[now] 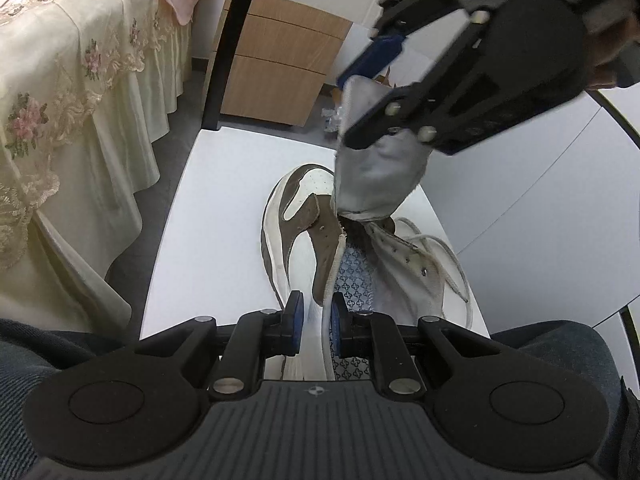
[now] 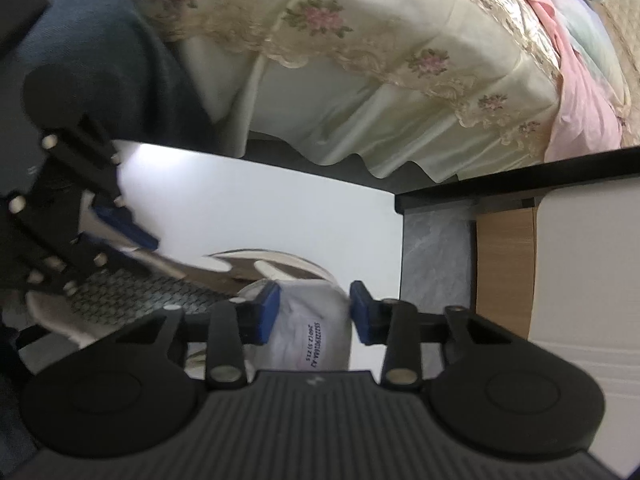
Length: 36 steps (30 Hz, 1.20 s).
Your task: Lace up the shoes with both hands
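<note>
My left gripper (image 1: 315, 320) pinches the side wall of the shoe (image 1: 304, 232) on the white counter (image 1: 216, 216), while my right gripper (image 2: 314, 310) clamps its tongue (image 2: 308, 320), lifted above the shoe

Left gripper (image 1: 316, 320): black plastic, ribbed grey top w/ small crosshair mark, two round black discs, silver screw heads on the linkages, blue pads (image 1: 297, 322) on the fingertips. Right gripper (image 2: 314, 312): same build, blue pads (image 2: 267, 312), silver screws. Person wears dark blue trousers (image 1: 560, 344).
</note>
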Each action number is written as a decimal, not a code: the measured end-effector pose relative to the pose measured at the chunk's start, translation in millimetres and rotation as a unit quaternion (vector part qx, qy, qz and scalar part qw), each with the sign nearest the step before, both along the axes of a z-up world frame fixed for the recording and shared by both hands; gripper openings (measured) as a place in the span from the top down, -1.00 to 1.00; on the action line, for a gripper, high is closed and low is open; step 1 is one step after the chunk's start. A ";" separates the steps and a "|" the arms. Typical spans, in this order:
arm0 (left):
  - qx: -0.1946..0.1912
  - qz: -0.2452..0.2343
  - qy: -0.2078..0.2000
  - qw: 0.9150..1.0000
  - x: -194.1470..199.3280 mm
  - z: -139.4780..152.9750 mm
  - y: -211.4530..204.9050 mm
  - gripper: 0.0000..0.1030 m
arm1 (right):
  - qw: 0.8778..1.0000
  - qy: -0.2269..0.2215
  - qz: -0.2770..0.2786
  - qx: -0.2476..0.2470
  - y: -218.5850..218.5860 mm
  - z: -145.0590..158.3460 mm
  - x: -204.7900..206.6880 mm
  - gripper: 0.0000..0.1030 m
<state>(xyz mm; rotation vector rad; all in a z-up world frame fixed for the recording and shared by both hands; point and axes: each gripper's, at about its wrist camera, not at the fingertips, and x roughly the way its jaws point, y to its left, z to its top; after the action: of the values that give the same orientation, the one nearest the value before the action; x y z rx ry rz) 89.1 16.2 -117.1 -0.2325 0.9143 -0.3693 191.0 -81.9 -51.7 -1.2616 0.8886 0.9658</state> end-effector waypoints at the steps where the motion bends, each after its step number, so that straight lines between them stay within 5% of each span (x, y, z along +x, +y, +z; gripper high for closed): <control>1: -0.003 0.003 -0.001 1.000 -0.7 0.3 1.0 0.68 | 1.000 0.000 0.004 -0.002 -1.1 2.5 -5.1 0.40; 8: -0.003 0.008 -0.010 1.000 -8.8 2.6 3.9 0.68 | 0.999 -0.013 0.034 -0.015 -5.5 -4.8 -49.3 0.69; 15: 0.003 0.008 -0.014 1.000 -13.2 3.3 4.1 0.68 | 0.997 -0.027 0.061 -0.033 -3.2 -34.6 -89.7 0.70; 22: 0.013 0.007 -0.020 1.000 -14.3 3.2 2.5 0.59 | 0.999 -0.034 0.019 0.004 -3.0 -49.8 -93.4 0.64; 26: 0.013 0.011 -0.022 1.000 -15.1 3.3 2.2 0.59 | 0.996 -0.039 -0.054 0.054 -11.9 -35.3 -88.9 0.56; 31: 0.020 0.015 -0.031 0.999 -19.1 3.8 0.2 0.59 | 0.974 -0.014 -0.172 0.150 -40.2 -10.2 -87.2 0.52; 36: 0.021 0.019 -0.035 0.999 -20.5 3.0 -2.0 0.59 | 0.920 0.016 -0.297 0.255 -81.4 1.3 -98.8 0.52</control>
<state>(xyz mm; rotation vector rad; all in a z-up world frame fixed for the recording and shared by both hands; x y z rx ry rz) 68.6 14.2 -114.1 -0.1955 0.8465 -0.3214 92.2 -163.3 -50.5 -0.4799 0.8935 0.6603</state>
